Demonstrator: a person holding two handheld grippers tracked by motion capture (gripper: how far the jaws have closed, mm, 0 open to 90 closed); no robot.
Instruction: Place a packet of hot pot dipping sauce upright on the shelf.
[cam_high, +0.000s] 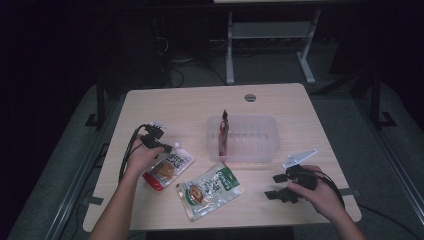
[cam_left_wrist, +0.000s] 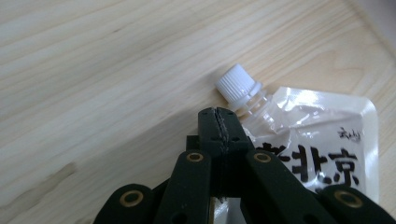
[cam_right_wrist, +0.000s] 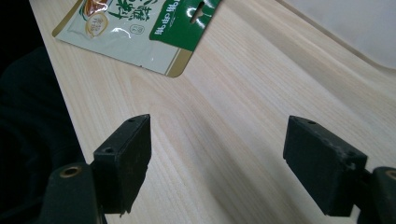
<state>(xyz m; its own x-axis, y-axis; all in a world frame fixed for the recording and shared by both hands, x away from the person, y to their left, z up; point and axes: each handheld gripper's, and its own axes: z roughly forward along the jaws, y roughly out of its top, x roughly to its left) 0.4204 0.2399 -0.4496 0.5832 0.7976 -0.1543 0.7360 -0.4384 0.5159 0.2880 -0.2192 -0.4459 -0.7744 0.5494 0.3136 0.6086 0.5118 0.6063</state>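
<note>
A white spouted pouch (cam_high: 167, 169) with an orange picture lies at the table's left; its white cap (cam_left_wrist: 236, 84) and black print show in the left gripper view. My left gripper (cam_high: 167, 147) (cam_left_wrist: 219, 116) is shut, its tips right beside the spout neck, over the pouch's (cam_left_wrist: 322, 140) top corner; I see nothing between the jaws. A green-and-white pouch (cam_high: 210, 187) (cam_right_wrist: 140, 23) lies flat at the front middle. My right gripper (cam_high: 274, 186) (cam_right_wrist: 219, 158) stands wide open just above bare wood at the front right, holding nothing.
A clear plastic tub (cam_high: 242, 137) sits mid-table with a dark red packet (cam_high: 224, 132) standing upright at its left end; the tub's pale corner (cam_right_wrist: 355, 23) shows in the right gripper view. The table's front edge (cam_high: 220, 227) lies close to both hands.
</note>
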